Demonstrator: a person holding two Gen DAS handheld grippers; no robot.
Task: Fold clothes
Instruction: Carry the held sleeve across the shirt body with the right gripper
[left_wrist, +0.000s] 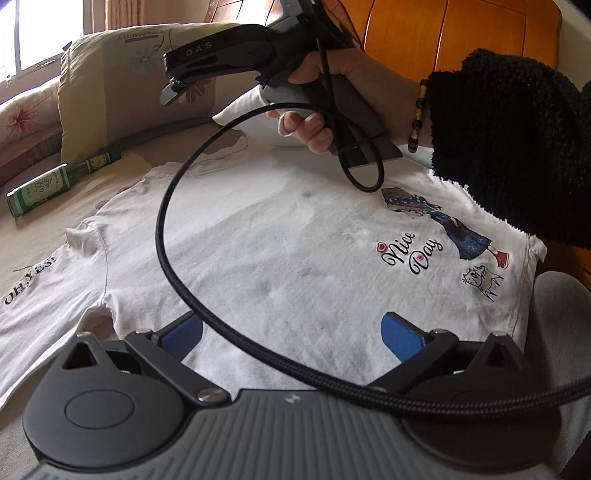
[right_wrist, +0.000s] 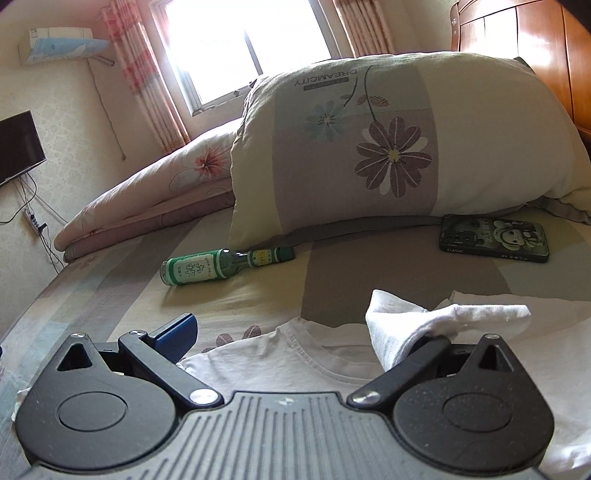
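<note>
Left wrist view showed a white T-shirt (left_wrist: 280, 236) spread nearly flat on the bed (left_wrist: 33, 221), print side up, filling the middle of the frame. The left gripper (left_wrist: 291, 338) hovered over the hem end at 6 o'clock with its blue pads wide apart and nothing between them. No fold had been made across the body yet, so the task looked barely begun: the one sign of work was a bunched piece of white cloth, probably a sleeve, draped over the right-hand finger of the right gripper (right_wrist: 306, 338) in the right wrist view. That gripper's fingers stood wide apart there, so the cloth seemed to rest on the finger rather than be pinched. The other sleeve (left_wrist: 37, 291), lettered in black, lay stretched out towards 8 o'clock in the left view. Both sleeves and the body folds appeared still to do. The shirt's long axis ran from 6 o'clock to 12 o'clock in the left view, collar away at 12 o'clock towards the pillow (right_wrist: 369, 147); in the right view the collar (right_wrist: 295, 332) sat just ahead of the gripper. A green bottle (right_wrist: 225, 266) and a phone (right_wrist: 495, 238) lay beyond it, well clear of the shirt.
</note>
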